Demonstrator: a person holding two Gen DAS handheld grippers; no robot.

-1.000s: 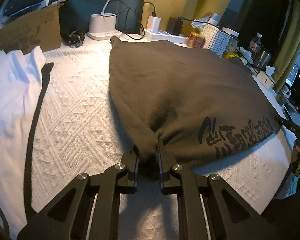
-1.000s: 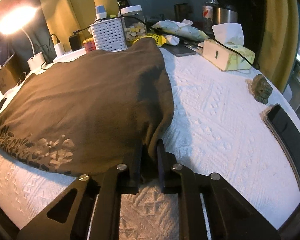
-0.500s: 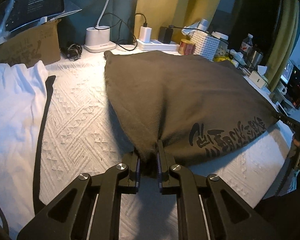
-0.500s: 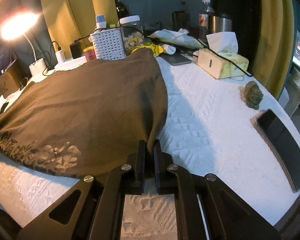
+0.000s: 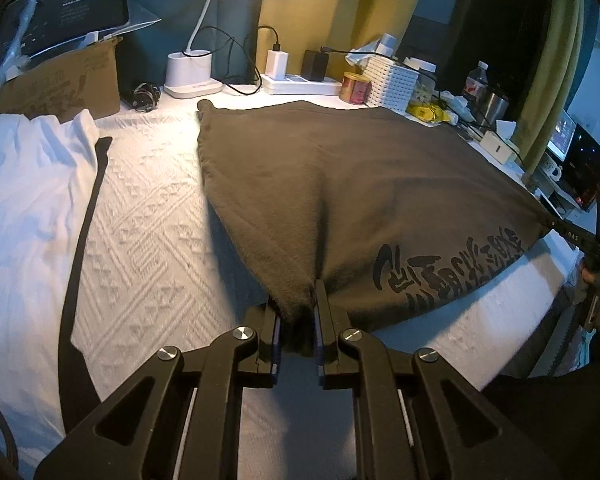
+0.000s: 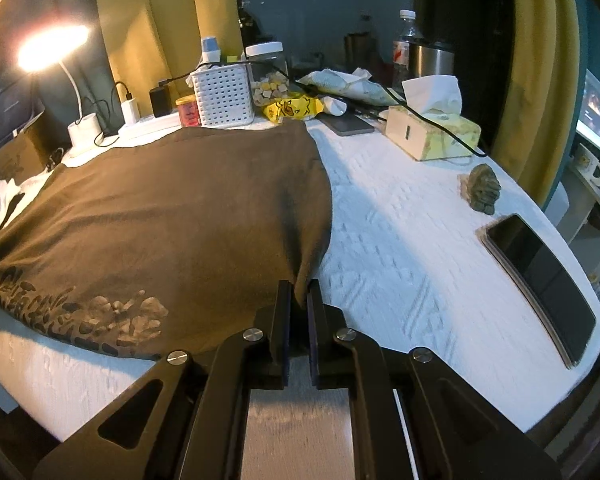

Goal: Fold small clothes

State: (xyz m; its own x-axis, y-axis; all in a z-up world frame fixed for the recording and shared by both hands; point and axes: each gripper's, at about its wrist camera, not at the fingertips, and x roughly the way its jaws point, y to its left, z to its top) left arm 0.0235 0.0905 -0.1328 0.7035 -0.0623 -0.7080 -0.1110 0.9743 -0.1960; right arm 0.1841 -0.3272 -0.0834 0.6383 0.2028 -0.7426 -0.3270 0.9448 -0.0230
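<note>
A dark olive-brown T-shirt with black printed lettering lies spread on the white textured table cover. My left gripper is shut on the shirt's near left corner, the cloth bunched between its pads. In the right wrist view the same T-shirt fills the left half, and my right gripper is shut on its near right corner. The near hem hangs stretched between the two grippers, lifted off the cover. The right gripper's tip shows at the right edge of the left wrist view.
A white garment with a black strap lies at the left. Along the back stand a lamp base, a power strip, a white basket and a tissue box. A phone and a small figurine lie right.
Both grippers have drawn back toward the table's near edge and risen a little, pulling the shirt's near hem with them. The right gripper's jaws closed tighter on the corner.
</note>
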